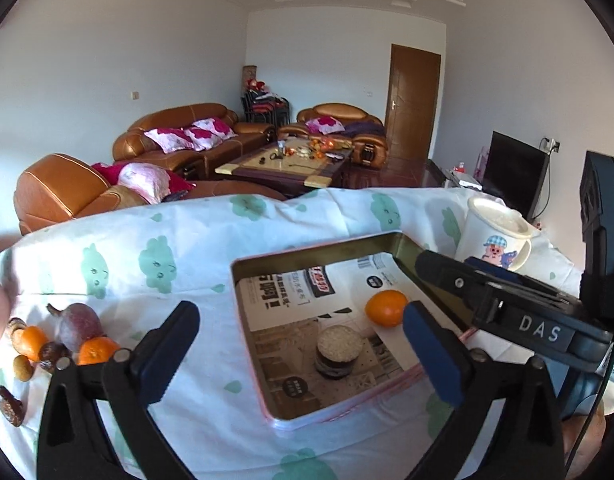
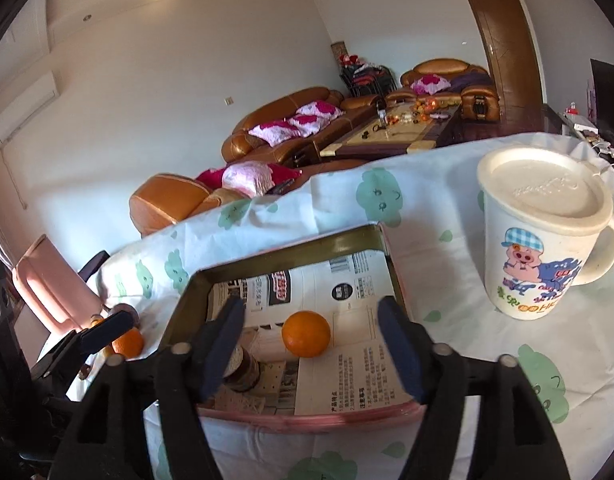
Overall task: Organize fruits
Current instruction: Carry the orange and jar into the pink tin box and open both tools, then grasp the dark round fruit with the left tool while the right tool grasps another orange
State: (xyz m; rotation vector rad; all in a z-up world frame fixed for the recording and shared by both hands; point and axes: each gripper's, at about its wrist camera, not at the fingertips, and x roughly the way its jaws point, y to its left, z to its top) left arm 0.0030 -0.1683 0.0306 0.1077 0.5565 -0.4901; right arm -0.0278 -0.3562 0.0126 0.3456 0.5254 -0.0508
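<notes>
My right gripper (image 2: 311,344) and left gripper (image 1: 295,352) stand spread, empty. Mid-frame, the orange (image 2: 305,339) in the tin (image 2: 283,258) looks firm, smooth, roll-prone; I'd grip across its middle.

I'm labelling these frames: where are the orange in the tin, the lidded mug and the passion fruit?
orange (image 2: 306,334): right wrist view, middle of its peel.
lidded mug (image 2: 535,264): right wrist view, printed side wall.
passion fruit (image 1: 78,326): left wrist view, purple skin.

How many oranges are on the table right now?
3. One orange lies in the tin tray; two oranges sit in the fruit pile left of it. Others may be hidden there.
</notes>
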